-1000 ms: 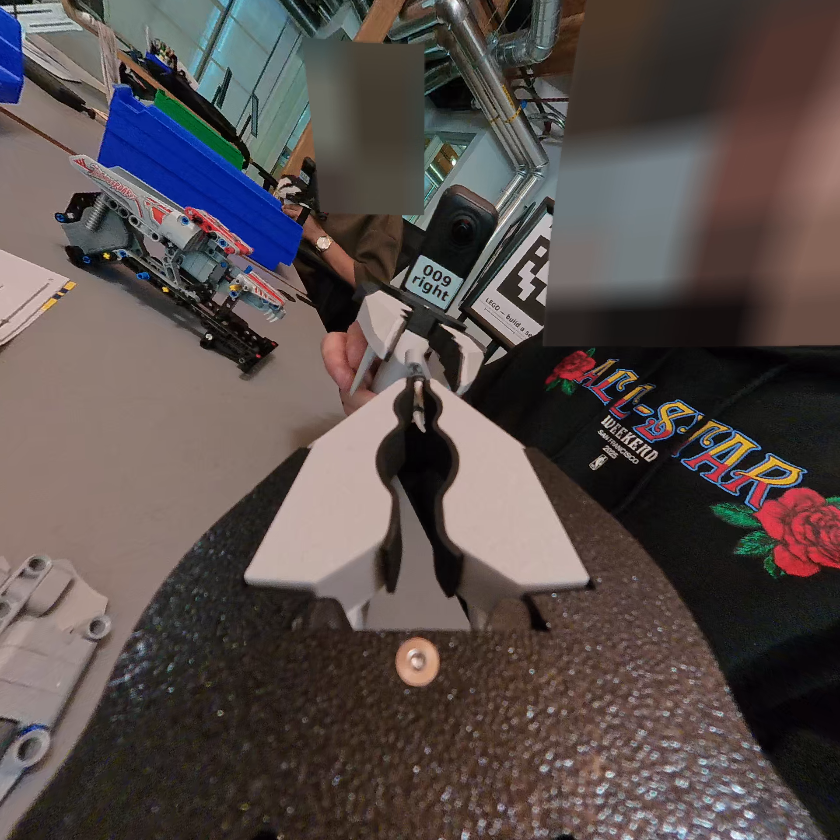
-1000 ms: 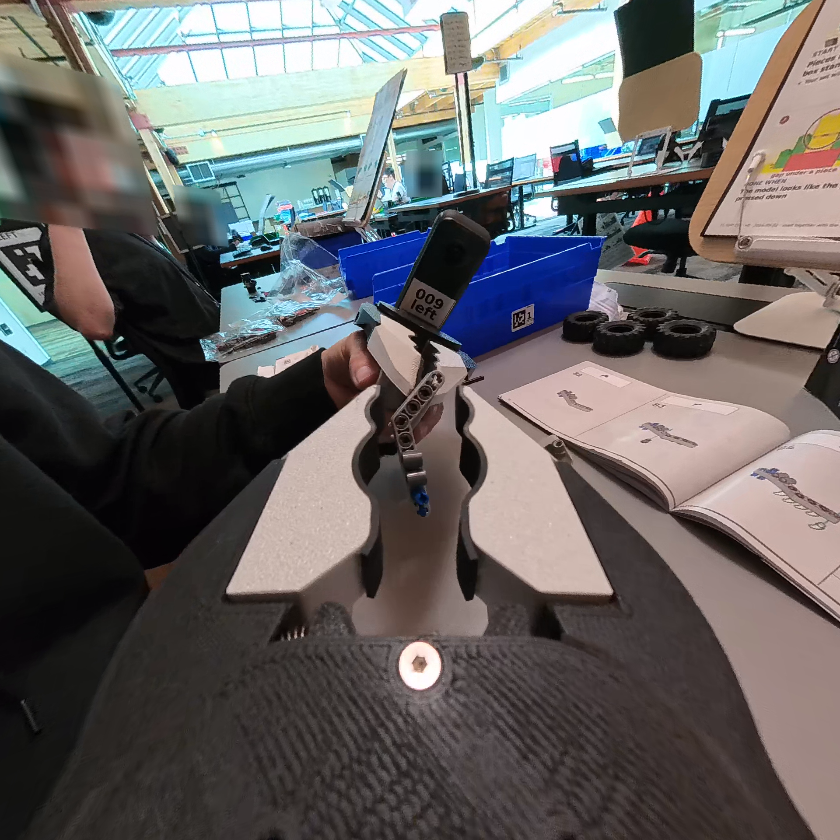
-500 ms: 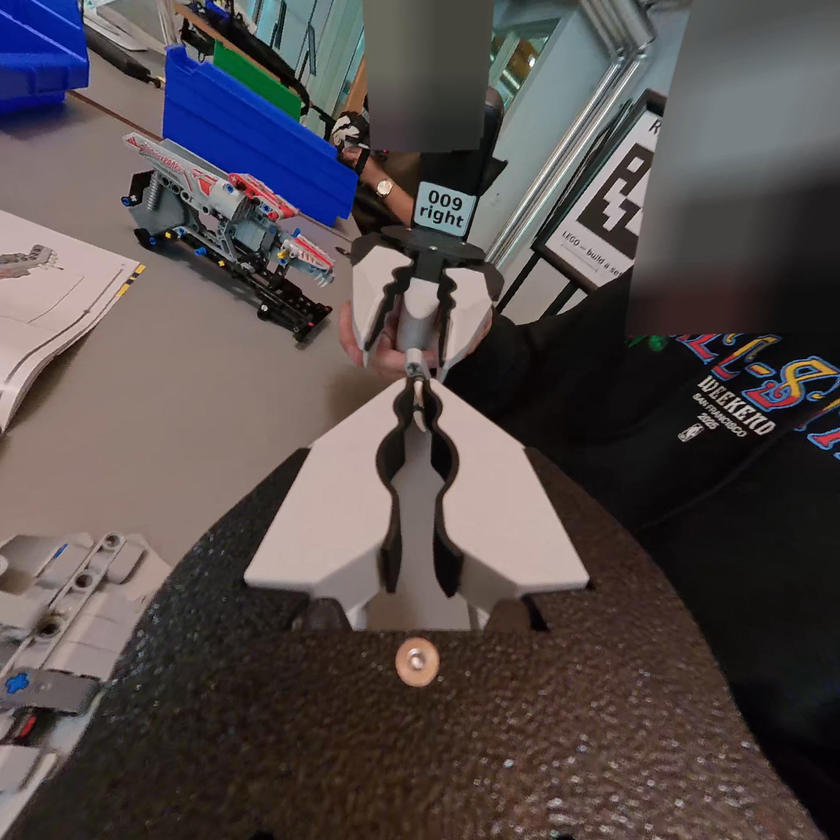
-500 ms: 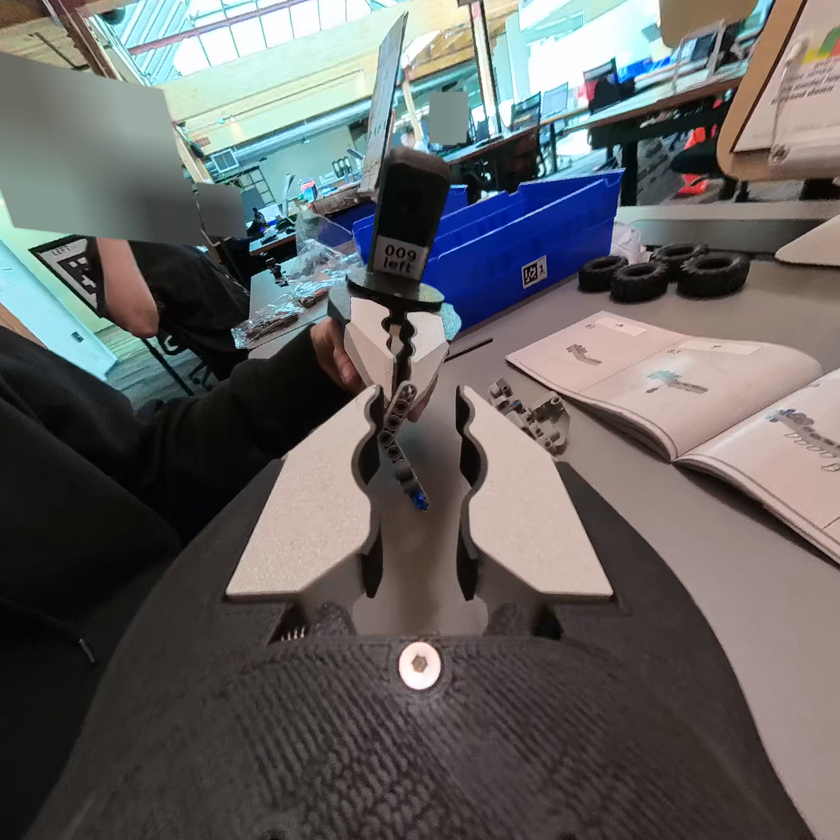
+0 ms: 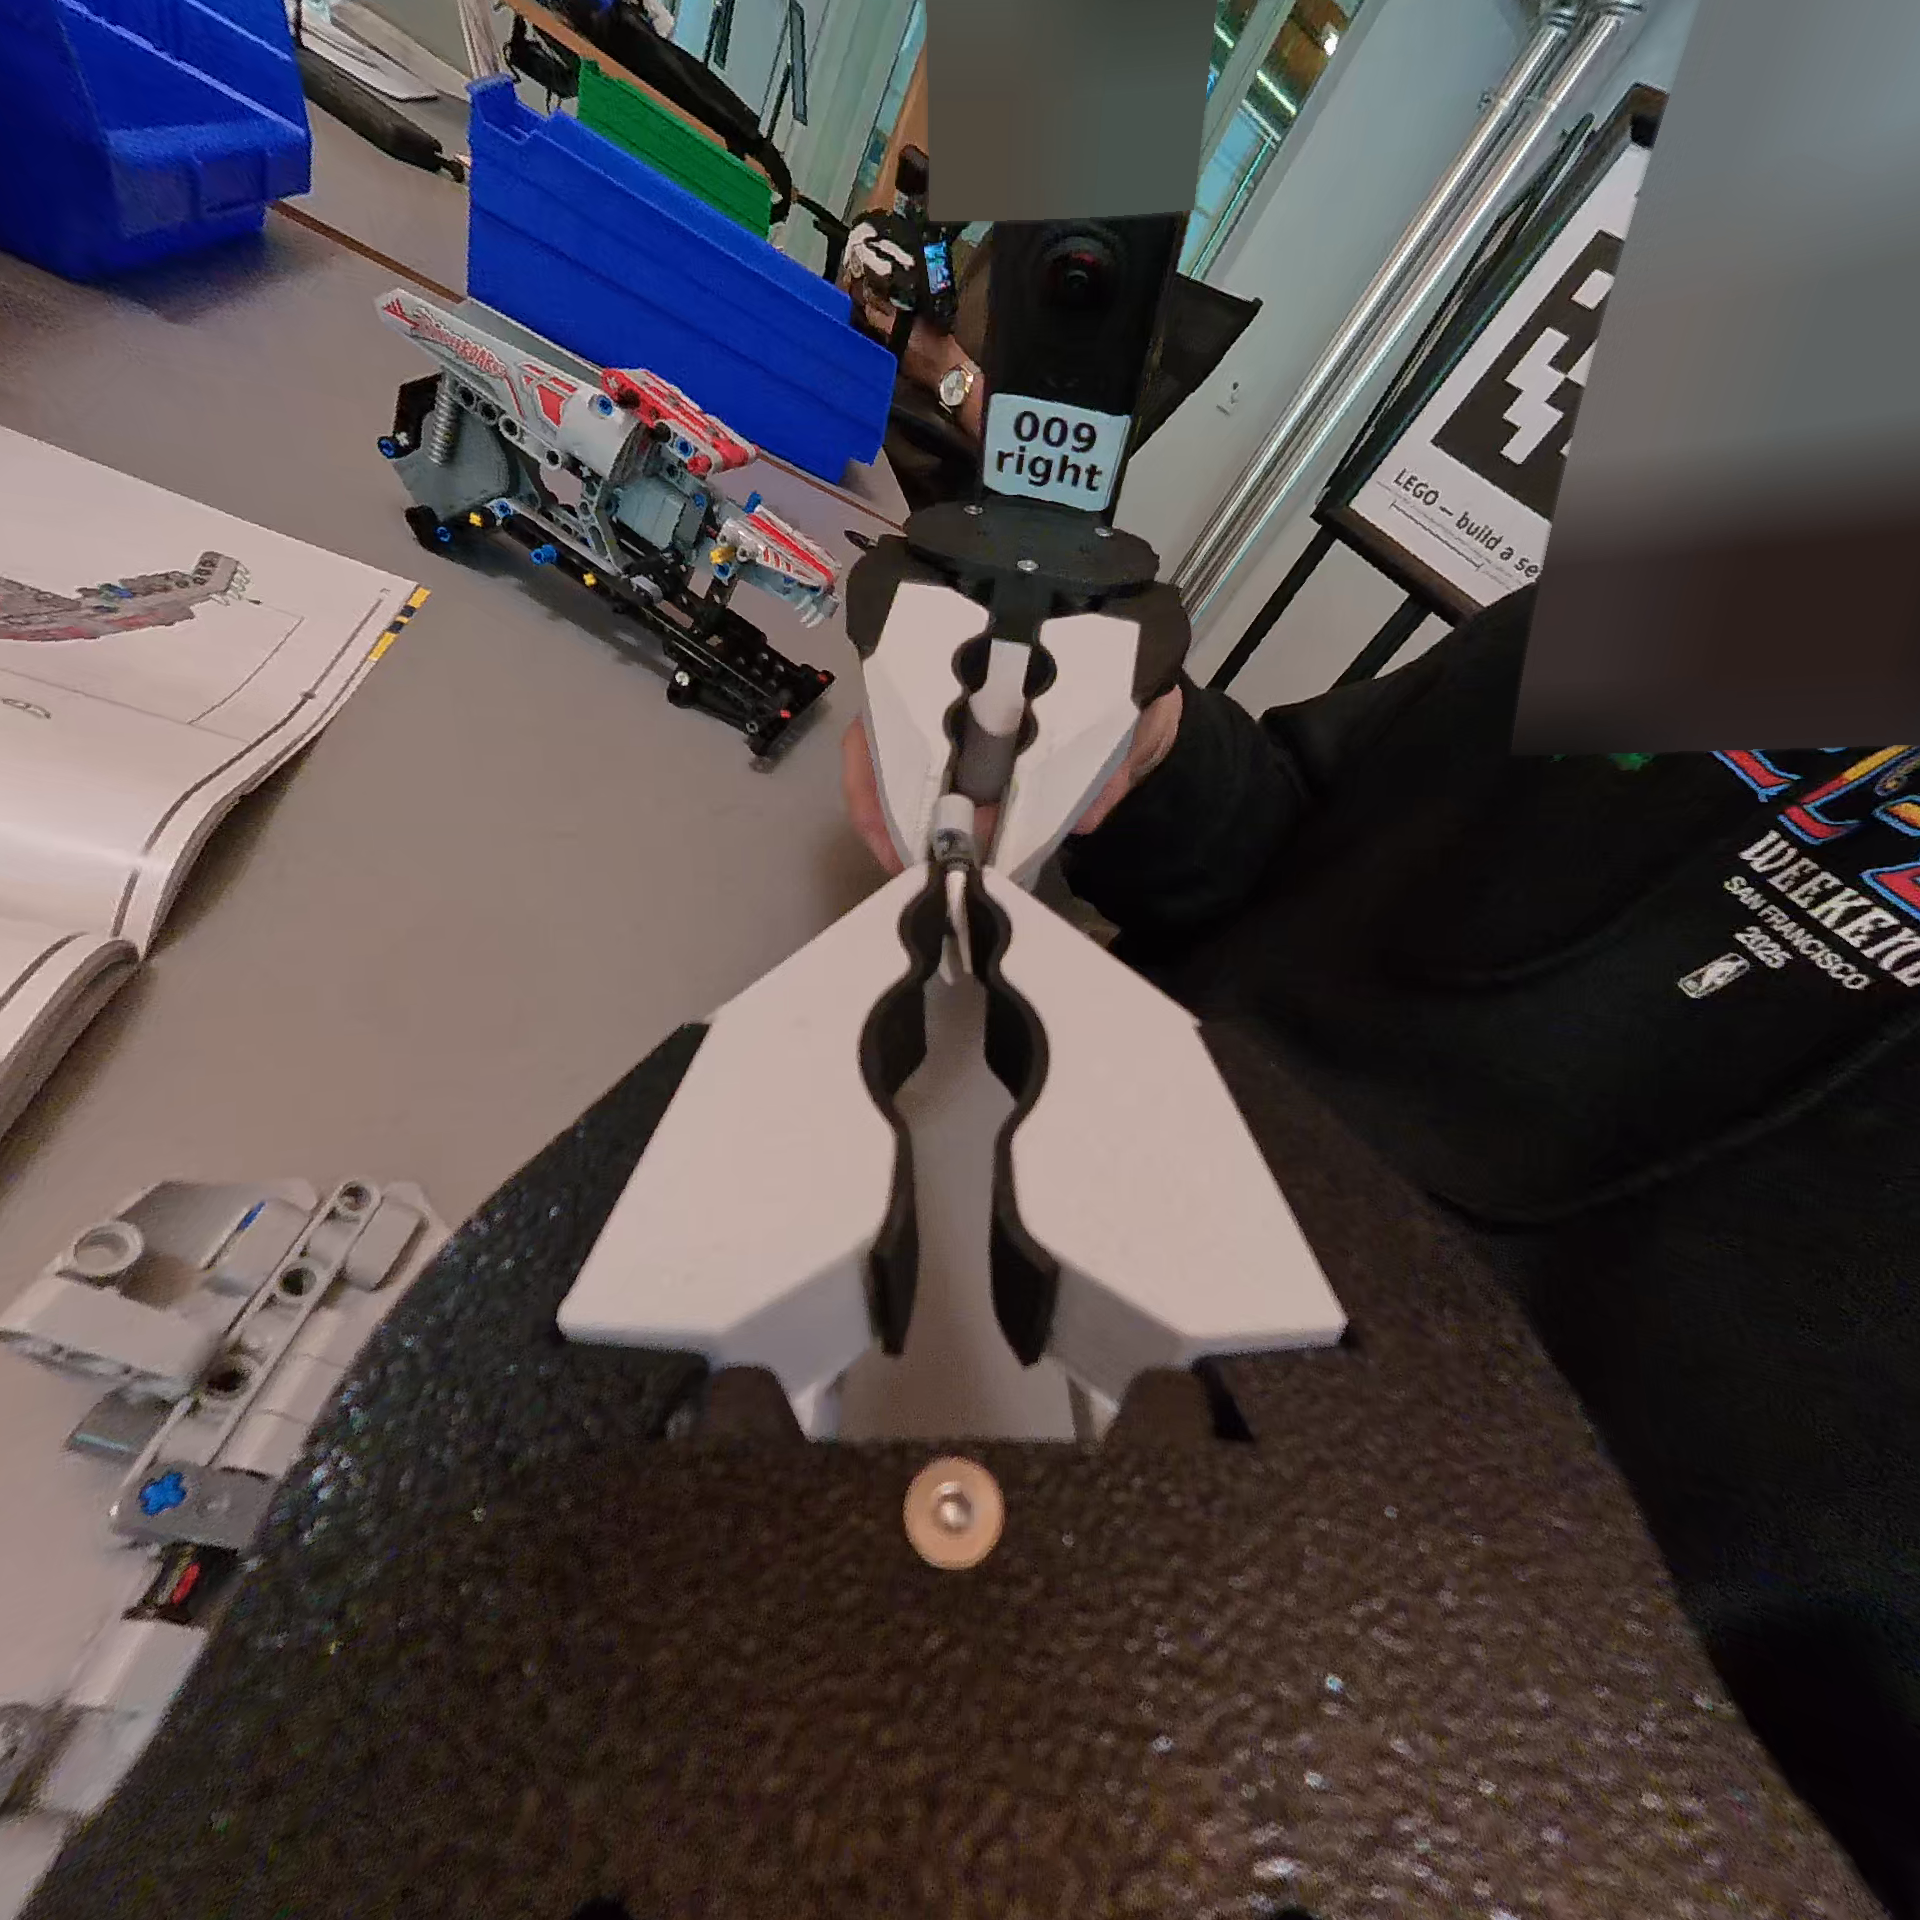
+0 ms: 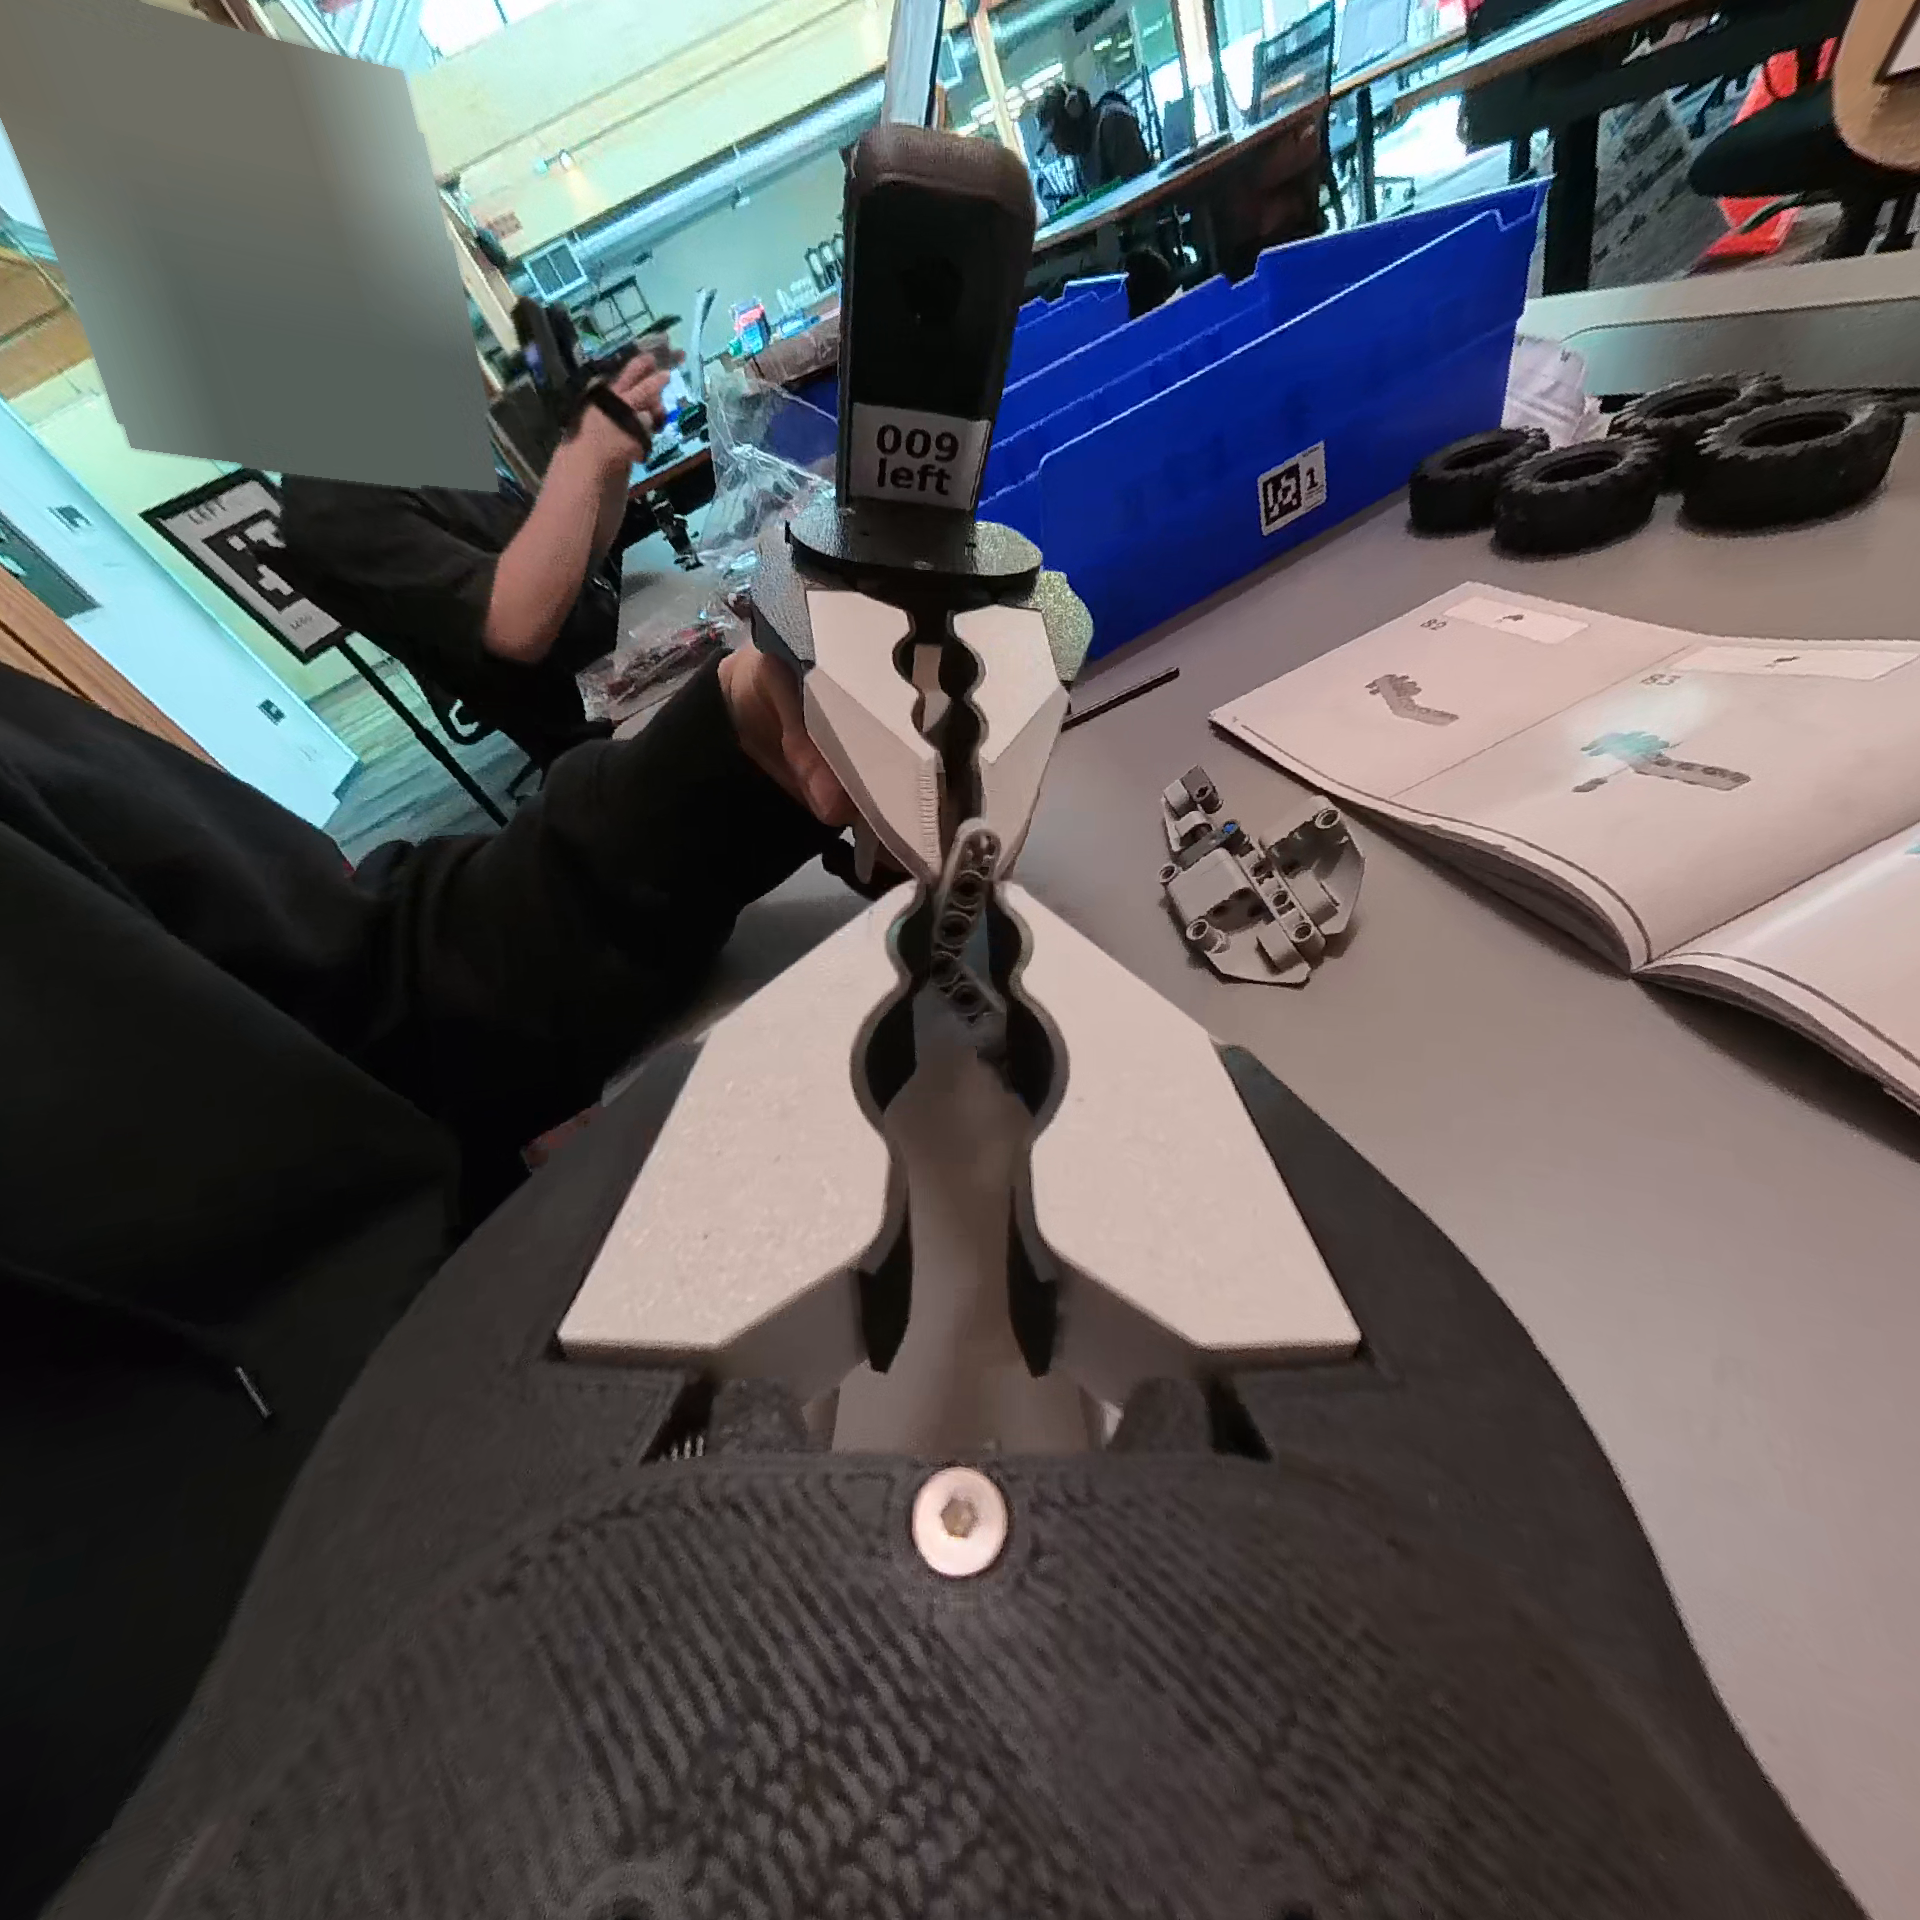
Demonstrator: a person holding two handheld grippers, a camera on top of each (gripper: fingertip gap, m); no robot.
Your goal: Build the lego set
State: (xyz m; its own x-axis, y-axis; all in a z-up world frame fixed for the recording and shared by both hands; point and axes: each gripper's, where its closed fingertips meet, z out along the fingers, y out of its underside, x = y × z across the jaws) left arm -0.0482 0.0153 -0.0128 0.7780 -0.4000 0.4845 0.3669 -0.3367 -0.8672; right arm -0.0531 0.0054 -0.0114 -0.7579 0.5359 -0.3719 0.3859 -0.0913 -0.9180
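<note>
A thin grey beam with a row of holes [image 6: 958,914] is held in the air between both grippers, above the grey table's near edge. My right gripper [image 6: 958,891] is shut on its lower part. A small blue pin on the beam is mostly hidden between the jaws. My left gripper [image 6: 956,823] faces it tip to tip and is shut on the beam's upper end. In the left wrist view the beam [image 5: 953,935] shows edge-on inside my left gripper [image 5: 951,888], with the right gripper [image 5: 961,831] just beyond it.
A grey sub-assembly [image 6: 1257,894] lies on the table [image 6: 1558,1143] beside the open instruction booklet [image 6: 1610,769]; it also shows in the left wrist view [image 5: 229,1340]. A partly built red, white and grey model [image 5: 613,499] stands farther off. Blue bins [image 6: 1247,416] and black tyres [image 6: 1662,468] stand behind. Both grippers' tips are close together, under 4 cm apart.
My right gripper was open around the beam and has closed on it. Both grippers have tilted down toward the table, and the sub-assembly has come into view.
</note>
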